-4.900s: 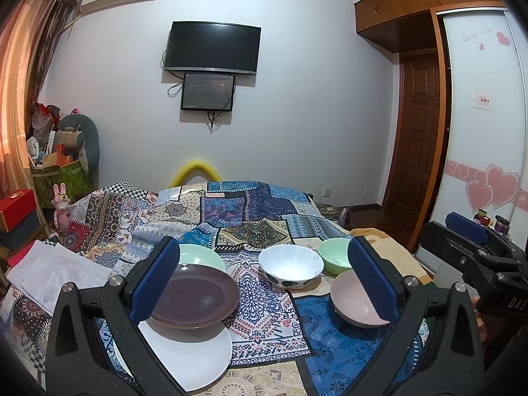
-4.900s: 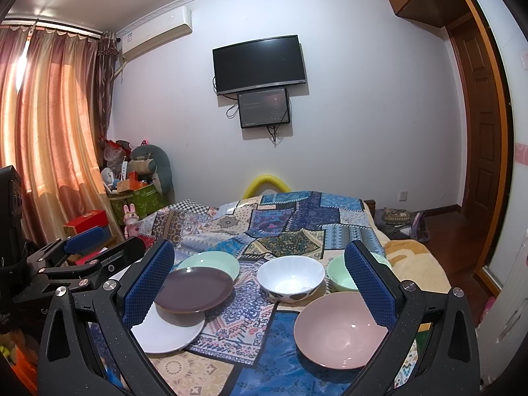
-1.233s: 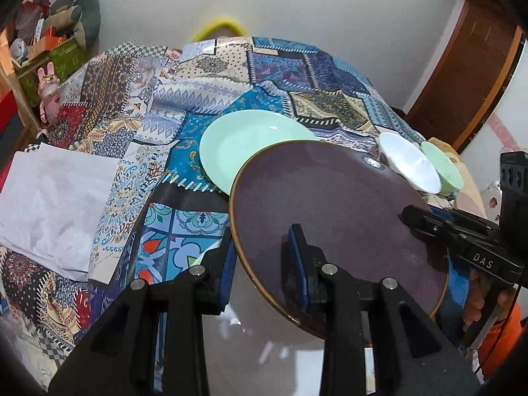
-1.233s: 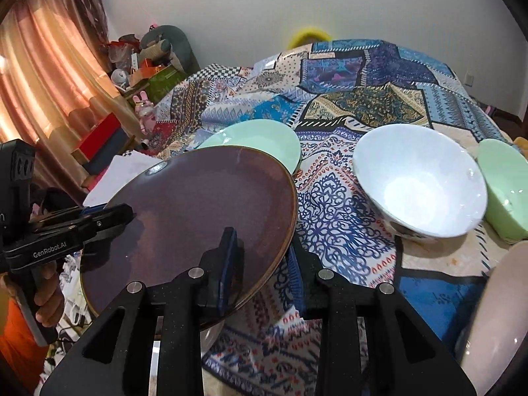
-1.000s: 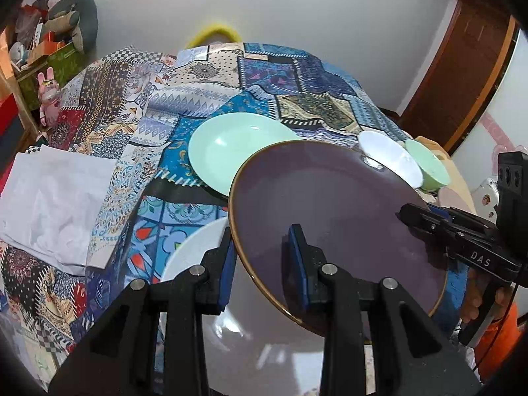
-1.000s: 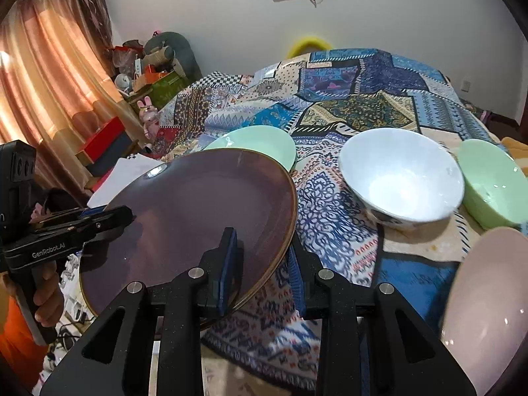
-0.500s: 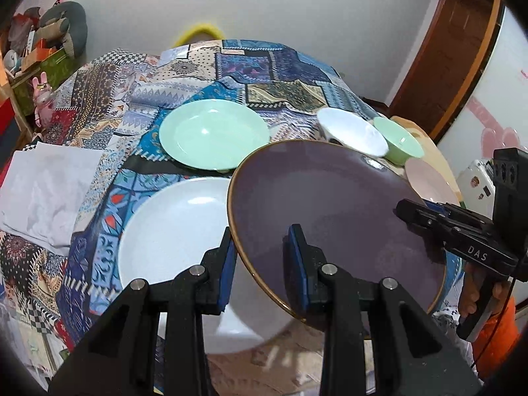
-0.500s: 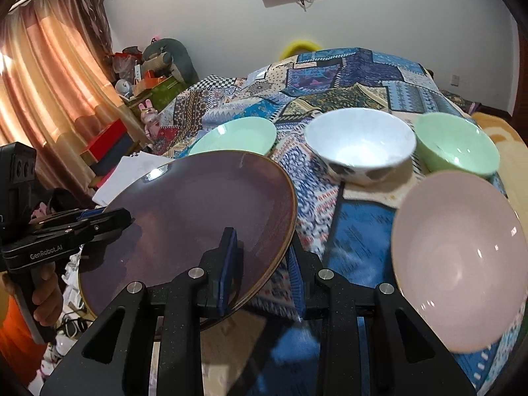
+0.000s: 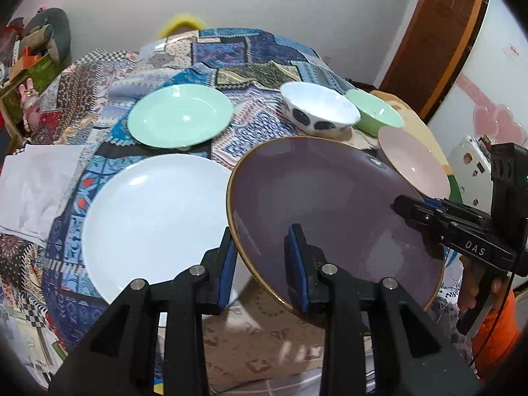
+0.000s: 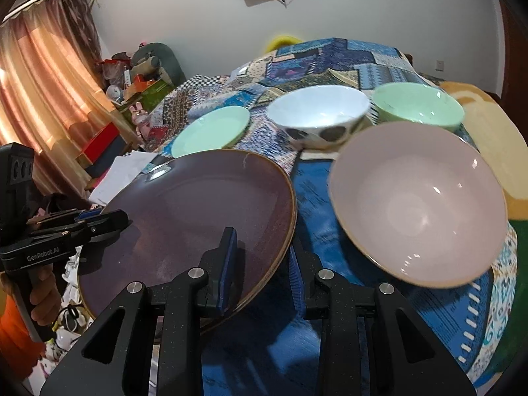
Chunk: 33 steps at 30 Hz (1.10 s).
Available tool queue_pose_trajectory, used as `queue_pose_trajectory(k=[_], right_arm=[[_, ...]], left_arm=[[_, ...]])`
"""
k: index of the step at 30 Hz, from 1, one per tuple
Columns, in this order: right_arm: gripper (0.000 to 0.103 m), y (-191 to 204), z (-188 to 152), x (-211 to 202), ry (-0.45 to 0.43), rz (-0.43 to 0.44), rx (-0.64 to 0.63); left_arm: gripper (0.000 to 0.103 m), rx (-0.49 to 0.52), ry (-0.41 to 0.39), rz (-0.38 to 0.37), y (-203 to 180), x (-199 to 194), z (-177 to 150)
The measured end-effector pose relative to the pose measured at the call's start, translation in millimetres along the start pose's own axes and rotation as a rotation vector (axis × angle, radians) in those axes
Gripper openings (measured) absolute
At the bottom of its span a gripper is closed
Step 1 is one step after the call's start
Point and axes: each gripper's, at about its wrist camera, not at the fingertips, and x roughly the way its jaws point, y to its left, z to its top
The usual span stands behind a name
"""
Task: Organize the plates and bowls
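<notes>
The purple plate [image 9: 333, 211] has lifted clear of the white plate [image 9: 151, 221]; left gripper [image 9: 262, 265] and right gripper [image 10: 262, 265] both clench its rim

A dark purple plate [image 9: 333, 204] with a thin gold rim. A plain white plate [image 9: 148, 221], a mint green plate [image 9: 180, 120], a pale pink bowl [image 10: 419, 204], a mint green bowl [image 10: 417, 105], and a white bowl [image 10: 316, 112] with dark spots outside. The patchwork cloth [image 9: 237, 59] is mostly blue, with checks and zigzags. Black gripper fingers [image 9: 297, 264] carry blue pads.
</notes>
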Motion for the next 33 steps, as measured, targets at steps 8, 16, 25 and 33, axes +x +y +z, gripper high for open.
queue_pose_trajectory(k=[8, 16, 25, 33], right_arm=[[0.027, -16.0, -14.2, 4.8, 0.039, -0.011, 0.029], [0.027, -27.1, -24.3, 5.5, 0.063, -0.036, 0.031], [0.028, -30.1, -25.1, 5.4, 0.085, -0.055, 0.016], [0.029, -22.1, -24.4, 1.8, 0.092, -0.106, -0.018]], left_arm=[[0.031, 0.017, 0.05, -0.01, -12.5, 20.8, -8.0], [0.031, 0.022, 0.092, -0.021, -20.4, 39.4, -14.8], [0.031, 0.026, 0.11, -0.016, -23.7, 49.3, -18.6], [0.031, 0.061, 0.079, 0.021, -26.5, 41.2, -23.3]])
